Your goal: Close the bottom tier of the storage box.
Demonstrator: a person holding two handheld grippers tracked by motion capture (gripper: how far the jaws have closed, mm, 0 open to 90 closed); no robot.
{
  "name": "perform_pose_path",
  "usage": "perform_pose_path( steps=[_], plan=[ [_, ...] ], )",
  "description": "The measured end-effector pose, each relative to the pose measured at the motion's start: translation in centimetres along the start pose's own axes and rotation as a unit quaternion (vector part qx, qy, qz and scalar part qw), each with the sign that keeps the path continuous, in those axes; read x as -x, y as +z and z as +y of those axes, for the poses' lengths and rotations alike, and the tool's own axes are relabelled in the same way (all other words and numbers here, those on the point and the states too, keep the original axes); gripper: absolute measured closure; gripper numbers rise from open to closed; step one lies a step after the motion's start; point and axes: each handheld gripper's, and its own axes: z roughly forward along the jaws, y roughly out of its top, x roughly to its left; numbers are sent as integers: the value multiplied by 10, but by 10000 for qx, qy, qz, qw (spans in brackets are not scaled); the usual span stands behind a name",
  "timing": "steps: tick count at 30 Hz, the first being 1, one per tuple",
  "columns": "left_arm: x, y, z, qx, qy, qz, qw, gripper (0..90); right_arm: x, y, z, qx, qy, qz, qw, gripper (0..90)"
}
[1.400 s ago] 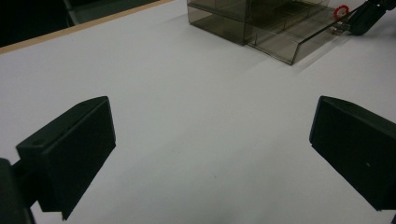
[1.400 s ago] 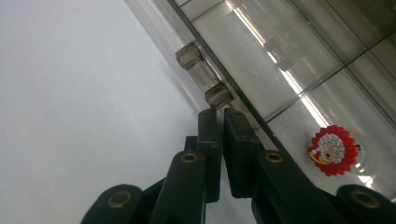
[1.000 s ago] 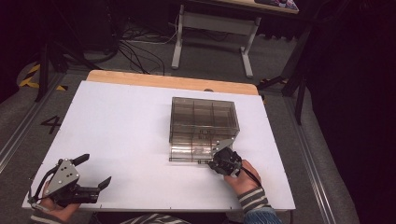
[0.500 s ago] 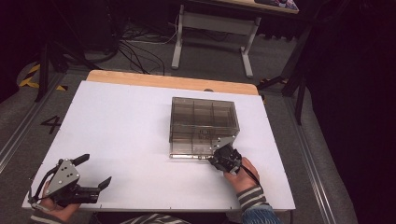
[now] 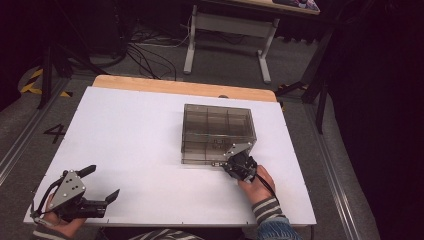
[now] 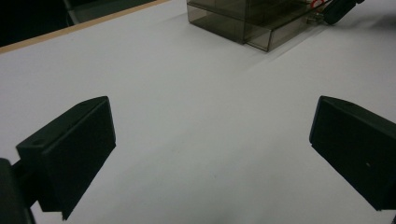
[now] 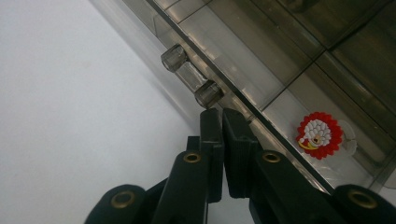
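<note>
White worktop (image 5: pixel 140 130): left gripper (image 5: pixel 100 185) at near-left corner, jaws spread wide, nothing between. Right gripper (image 5: pixel 231 162) pinched together at the handle (image 7: pixel 192 80) on the smoky plastic drawer box (image 5: pixel 218 131), mid-right; red-white trinket (image 7: pixel 320 134) inside a drawer.

One sign can be read: a black number "4" (image 5: pixel 53 133) is painted on the grey floor (image 5: pixel 20 150), just beside the left edge of the white table (image 5: pixel 125 130). Farther back on the floor there are yellow and black warning stripes (image 5: pixel 31 81), which carry no letters.
</note>
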Motion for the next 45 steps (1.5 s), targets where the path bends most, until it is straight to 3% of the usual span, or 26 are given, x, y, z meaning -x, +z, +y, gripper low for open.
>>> perform_pose_path(
  steps=[25,45],
  plan=[
    [0,1,0,-10,24,2,10000,10,8,9,7,206,136,-213,9995,886],
    [0,2,0,-22,14,-9,10000,10,12,17,13,279,249,-532,9979,897]
  ],
)
